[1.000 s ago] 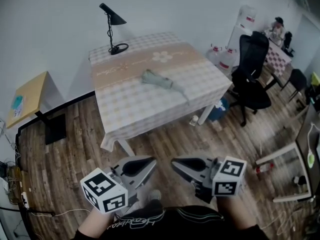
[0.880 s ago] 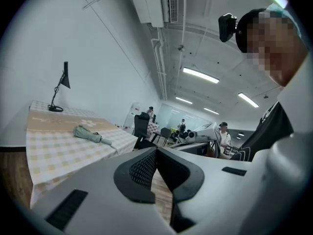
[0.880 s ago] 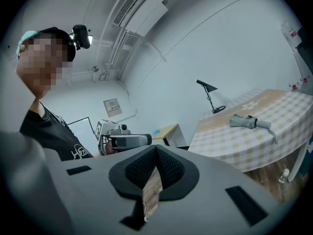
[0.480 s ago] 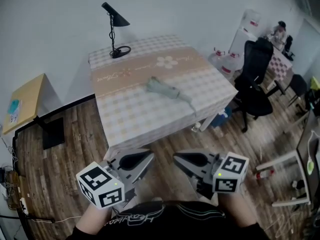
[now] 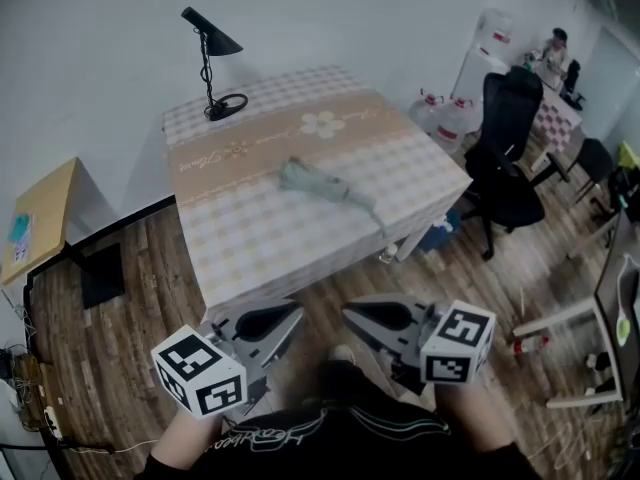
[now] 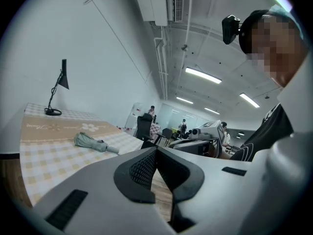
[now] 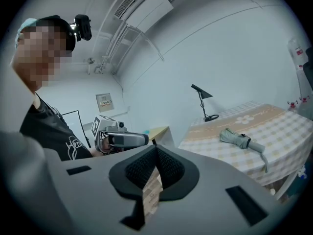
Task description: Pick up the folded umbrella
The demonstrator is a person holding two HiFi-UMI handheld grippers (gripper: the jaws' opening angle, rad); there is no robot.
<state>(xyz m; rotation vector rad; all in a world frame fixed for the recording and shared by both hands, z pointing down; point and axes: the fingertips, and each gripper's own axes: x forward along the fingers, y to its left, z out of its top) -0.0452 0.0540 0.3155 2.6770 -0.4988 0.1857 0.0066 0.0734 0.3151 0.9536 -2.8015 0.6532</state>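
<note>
The folded grey-green umbrella (image 5: 315,181) lies flat near the middle of the checked tablecloth on the table (image 5: 250,238), its handle toward the right edge. Both grippers hover over the wooden floor, short of the table's near edge and well apart from the umbrella. My left gripper (image 5: 296,311) is shut with nothing in it, and my right gripper (image 5: 349,314) is shut and empty too. The left gripper view has the umbrella (image 6: 90,142) far beyond the closed left gripper (image 6: 156,150). In the right gripper view the umbrella (image 7: 237,140) lies off to the right of the closed right gripper (image 7: 156,150).
A black desk lamp (image 5: 210,63) stands at the table's far left corner. A black office chair (image 5: 505,138) and water jugs (image 5: 445,113) are right of the table. A small wooden side table (image 5: 40,218) stands at the left, a white stand (image 5: 580,338) at the right.
Both grippers have come closer to the table together, still shut. The table's near edge now lies just ahead of the fingertips. The umbrella has not moved.
</note>
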